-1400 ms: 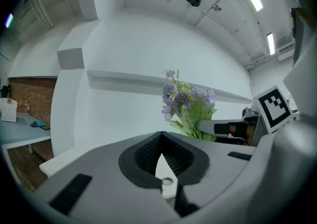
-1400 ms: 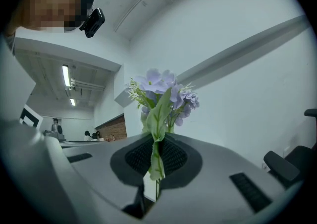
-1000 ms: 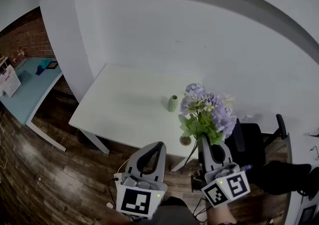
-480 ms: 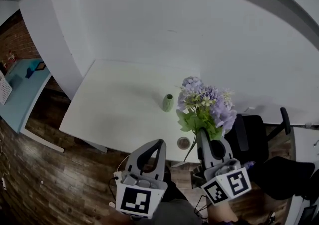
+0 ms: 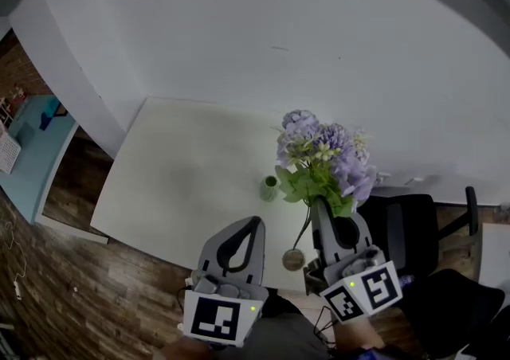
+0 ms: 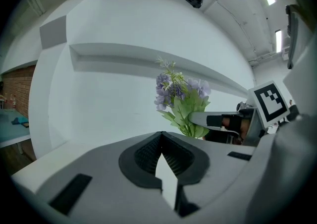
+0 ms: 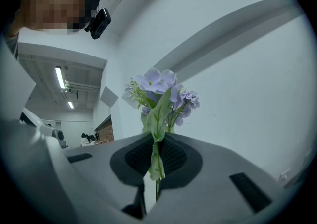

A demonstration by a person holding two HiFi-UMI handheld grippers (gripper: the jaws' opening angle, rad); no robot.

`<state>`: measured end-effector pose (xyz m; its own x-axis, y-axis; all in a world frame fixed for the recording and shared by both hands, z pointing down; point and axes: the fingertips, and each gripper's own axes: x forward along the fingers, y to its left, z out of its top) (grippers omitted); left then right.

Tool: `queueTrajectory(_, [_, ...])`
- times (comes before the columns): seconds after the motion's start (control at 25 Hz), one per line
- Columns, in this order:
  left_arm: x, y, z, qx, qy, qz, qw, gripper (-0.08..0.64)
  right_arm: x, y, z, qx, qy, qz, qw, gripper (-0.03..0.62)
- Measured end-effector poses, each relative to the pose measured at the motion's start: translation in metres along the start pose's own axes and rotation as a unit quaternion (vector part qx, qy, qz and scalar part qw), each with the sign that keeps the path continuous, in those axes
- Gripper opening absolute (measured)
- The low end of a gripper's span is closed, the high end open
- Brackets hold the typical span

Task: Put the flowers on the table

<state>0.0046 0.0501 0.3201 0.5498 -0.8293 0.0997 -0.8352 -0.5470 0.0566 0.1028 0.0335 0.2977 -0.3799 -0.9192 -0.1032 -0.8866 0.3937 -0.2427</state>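
Legible text, labels, brands, numbers, signs: none found in any view.

Only printed markings: black-and-white square marker patterns, with no letters or digits.
- One on the left marker cube (image 5: 218, 320), part of the left gripper (image 5: 253, 227).
- Two faces on the right marker cube (image 5: 364, 295), part of the right gripper (image 5: 321, 209). The left gripper view shows one face of this cube.
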Motion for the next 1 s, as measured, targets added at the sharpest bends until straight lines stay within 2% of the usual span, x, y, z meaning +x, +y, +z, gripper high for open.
queueTrajectory(0.12, [0.018, 0.010, 0.016, 0.005, -0.014, 0.011, 0.9998, 0.008, 0.028, -0.002, 0.009, -0.003, -0.004, 0.023, 1.000, 0.014])
queueTrajectory(0.24, [0.062, 0.069, 0.042, -0.005, -0.019, 0.025, 0.9995, 0.008, 0.112, -0.004, 0.022, -0.009, 0.001, 0.039, 0.999, 0.014])
queueTrajectory(0.32, [0.070, 0.095, 0.048, -0.009, -0.022, 0.036, 0.9991, 0.008, 0.141, 0.001, 0.027, -0.012, -0.004, 0.047, 0.999, 0.014])
queueTrajectory(0.48, [0.061, 0.096, 0.045, -0.009, -0.030, 0.050, 0.9982, 0.008, 0.137, 0.007, 0.032, -0.025, -0.020, 0.060, 0.998, 0.014])
queueTrajectory(0.64, [0.070, 0.101, 0.038, -0.012, -0.029, 0.047, 0.9984, 0.008, 0.145, 0.003, 0.031, -0.045, -0.033, 0.059, 0.997, 0.014])
queueTrajectory(0.8, [0.076, 0.103, 0.032, -0.031, -0.025, 0.039, 0.9984, 0.008, 0.147, -0.004, 0.023, -0.053, -0.027, 0.047, 0.997, 0.014])
queueTrajectory(1.0, [0.083, 0.108, 0.030, -0.035, -0.020, 0.036, 0.9985, 0.008, 0.150, -0.010, 0.019, -0.056, -0.023, 0.042, 0.997, 0.014])
